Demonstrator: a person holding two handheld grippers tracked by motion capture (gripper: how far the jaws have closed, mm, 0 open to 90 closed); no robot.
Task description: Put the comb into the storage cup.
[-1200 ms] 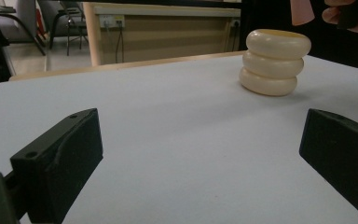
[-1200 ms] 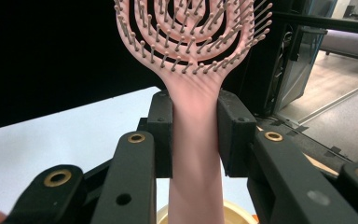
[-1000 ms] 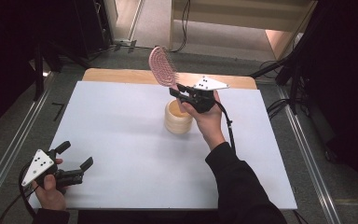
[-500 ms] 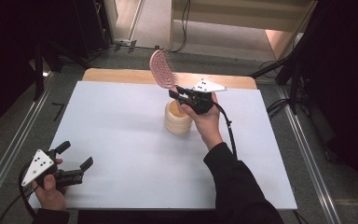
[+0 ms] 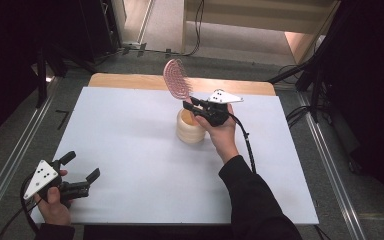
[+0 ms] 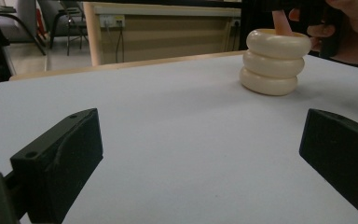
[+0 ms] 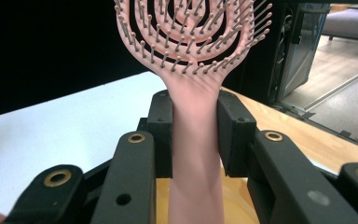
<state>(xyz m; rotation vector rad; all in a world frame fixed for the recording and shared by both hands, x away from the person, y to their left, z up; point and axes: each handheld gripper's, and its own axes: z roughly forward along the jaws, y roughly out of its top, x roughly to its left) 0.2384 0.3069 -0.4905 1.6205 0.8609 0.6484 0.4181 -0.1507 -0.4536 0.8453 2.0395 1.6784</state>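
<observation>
A pink hairbrush [image 5: 176, 82] stands nearly upright, bristle head up, with its handle [image 7: 196, 140] clamped between the jaws of my right gripper [image 5: 189, 106]. The handle's lower end reaches into the mouth of a cream ribbed holder [image 5: 190, 127] at the middle back of the white table top [image 5: 145, 150]. That holder [image 6: 274, 60] looks like three stacked rings in the left gripper view, with the handle tip and the other hand above it. My left gripper [image 5: 82, 168] rests near the front left corner, jaws wide apart, nothing between them.
A wooden strip [image 5: 130, 80] runs along the table's far edge. Metal rails [image 5: 10, 165] flank both sides. Cables lie on the floor beyond the right edge. A wooden counter and chairs stand in the background of the left gripper view.
My right gripper has come down a little with the hairbrush, bringing the handle into the holder's mouth. The left gripper has stayed put.
</observation>
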